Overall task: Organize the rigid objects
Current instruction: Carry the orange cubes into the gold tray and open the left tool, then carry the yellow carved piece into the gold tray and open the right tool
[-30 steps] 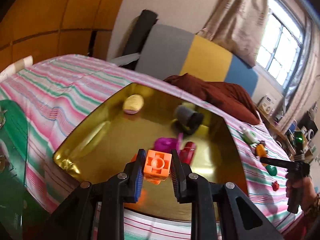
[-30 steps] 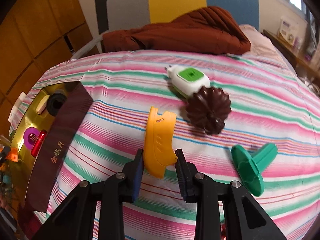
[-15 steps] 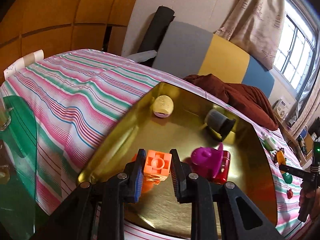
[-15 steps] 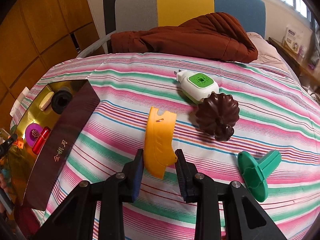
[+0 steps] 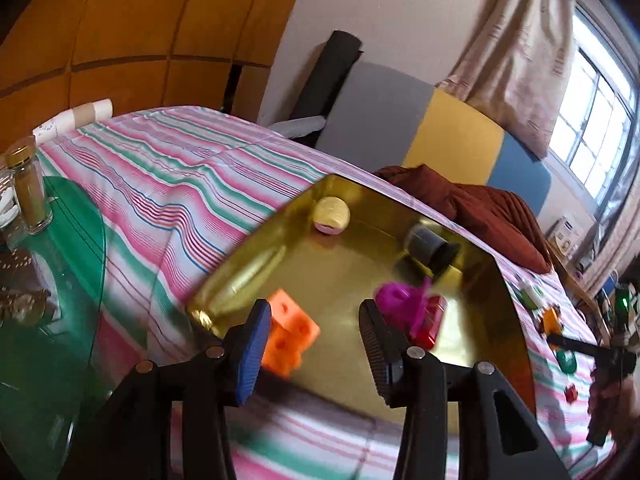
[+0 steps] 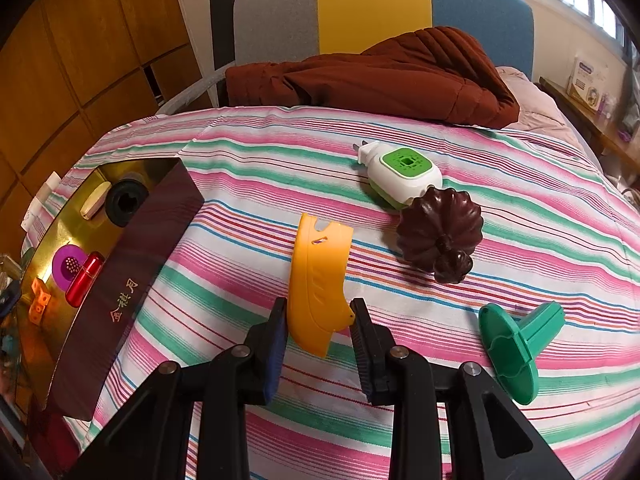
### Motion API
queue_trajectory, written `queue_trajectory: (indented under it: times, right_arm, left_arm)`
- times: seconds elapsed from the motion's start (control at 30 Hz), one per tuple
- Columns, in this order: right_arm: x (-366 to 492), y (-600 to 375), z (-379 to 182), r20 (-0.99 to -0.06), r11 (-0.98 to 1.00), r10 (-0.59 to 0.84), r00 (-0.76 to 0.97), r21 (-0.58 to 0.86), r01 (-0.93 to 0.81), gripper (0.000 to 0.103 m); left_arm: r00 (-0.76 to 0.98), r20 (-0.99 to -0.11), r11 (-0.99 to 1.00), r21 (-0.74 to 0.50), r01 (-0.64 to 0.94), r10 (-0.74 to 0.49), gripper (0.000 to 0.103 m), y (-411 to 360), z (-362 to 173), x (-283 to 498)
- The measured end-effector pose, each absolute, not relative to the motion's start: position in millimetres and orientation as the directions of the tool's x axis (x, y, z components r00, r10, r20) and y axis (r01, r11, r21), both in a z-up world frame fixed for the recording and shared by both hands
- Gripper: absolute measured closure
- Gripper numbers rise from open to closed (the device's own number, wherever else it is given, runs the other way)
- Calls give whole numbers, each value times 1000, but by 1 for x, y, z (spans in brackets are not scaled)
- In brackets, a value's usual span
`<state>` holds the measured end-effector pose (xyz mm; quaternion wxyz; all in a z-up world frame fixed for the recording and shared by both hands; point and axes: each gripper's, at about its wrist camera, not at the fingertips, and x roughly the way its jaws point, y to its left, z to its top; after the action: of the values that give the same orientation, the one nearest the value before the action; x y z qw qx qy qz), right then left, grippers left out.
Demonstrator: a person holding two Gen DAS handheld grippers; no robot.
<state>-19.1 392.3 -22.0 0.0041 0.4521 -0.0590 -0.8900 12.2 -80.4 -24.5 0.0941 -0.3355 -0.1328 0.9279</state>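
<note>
A studded orange plastic building block [image 5: 290, 334] lies tumbled in the shiny gold-lined box [image 5: 460, 316], free of the left gripper [image 5: 314, 344], whose ribbed jaws are opening around it. The box's dark maroon wall [image 6: 132, 280] bears gold Chinese characters. The right gripper [image 6: 319, 334] pinches a smooth curved yellow plastic piece [image 6: 318, 276] on the striped cloth [image 6: 248, 176].

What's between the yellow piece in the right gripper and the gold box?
Only bare striped bedspread lies between the yellow piece, gripped by the right gripper, and the gold box. The box's dark near wall faces it; it must be cleared from above. Other objects lie on the far side.
</note>
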Motion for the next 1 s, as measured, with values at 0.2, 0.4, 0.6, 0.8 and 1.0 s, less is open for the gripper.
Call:
queue_trajectory:
  times: [0.2, 0.4, 0.6, 0.8, 1.0]
  right_arm:
    - [-18, 391, -21, -802, -993, -60, -594, 109, -47, 72]
    - [-17, 390, -16, -795, -987, -80, -602, 149, -65, 72]
    - [-15, 368, -2, -784, -986, -123, -609, 168, -16, 72]
    - [-9, 320, 23, -751, -977, -208, -627, 191, 94, 72]
    - [-5, 262, 37, -722, -949, -315, -616, 240, 204, 72]
  left_arm:
    - [-742, -595, -946, -276, -170, 307, 57, -57, -20, 33]
    - [-737, -591, -942, -264, -207, 328, 57, -49, -16, 46]
    - [-733, -591, -940, -253, -229, 338, 57, -49, -16, 56]
    - [-729, -587, -936, -242, -256, 351, 57, -46, -16, 66]
    - [-733, -577, -933, -234, -273, 359, 57, -48, -15, 78]
